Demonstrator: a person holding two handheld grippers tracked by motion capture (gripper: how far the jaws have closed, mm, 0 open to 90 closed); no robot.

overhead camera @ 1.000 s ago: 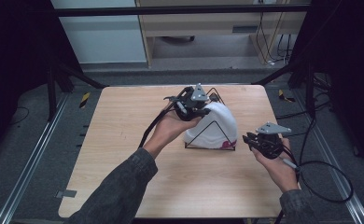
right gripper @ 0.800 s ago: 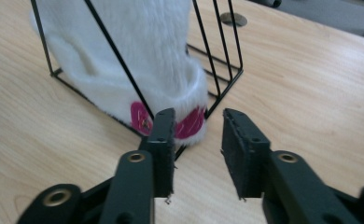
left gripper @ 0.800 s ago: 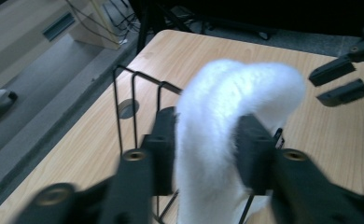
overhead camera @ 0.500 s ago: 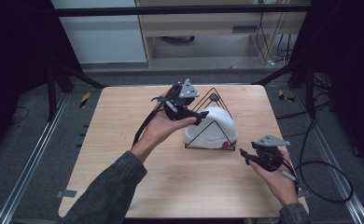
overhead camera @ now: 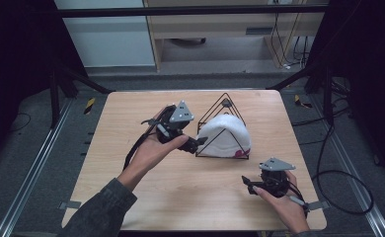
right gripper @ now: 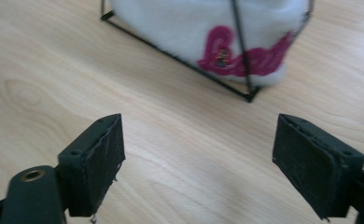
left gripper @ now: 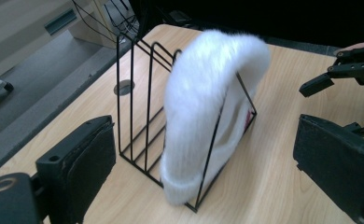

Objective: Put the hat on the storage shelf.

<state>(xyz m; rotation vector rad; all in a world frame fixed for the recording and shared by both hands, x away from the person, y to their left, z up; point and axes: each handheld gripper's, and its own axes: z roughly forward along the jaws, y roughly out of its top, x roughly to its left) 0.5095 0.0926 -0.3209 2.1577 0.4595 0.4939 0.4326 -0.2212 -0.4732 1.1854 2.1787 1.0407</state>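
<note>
A white fluffy hat (overhead camera: 226, 137) with pink lettering (right gripper: 245, 56) hangs over a black wire rack (overhead camera: 224, 104) with a triangular profile, right of the table's middle. My left gripper (overhead camera: 195, 144) hovers just left of the rack, open, jaws pointing at the hat (left gripper: 208, 107) with nothing between them. The rack's wires (left gripper: 138, 93) stand upright, the hat draped over their near end. My right gripper (overhead camera: 250, 183) is held open near the front right of the table, apart from the rack, its jaws (right gripper: 199, 140) wide over bare wood facing the hat's (right gripper: 203, 23) lettered side.
The wooden table (overhead camera: 131, 113) is bare on its left half and along the front. Black cables (overhead camera: 338, 177) trail off the right edge to the floor. A metal frame and a shelf unit (overhead camera: 220, 29) stand beyond the far edge. The right gripper (left gripper: 329, 79) appears at the left gripper view's upper right.
My left gripper has drawn back leftward off the top of the hat and now stands open beside the rack. My right gripper has moved toward the front edge, away from the rack.
</note>
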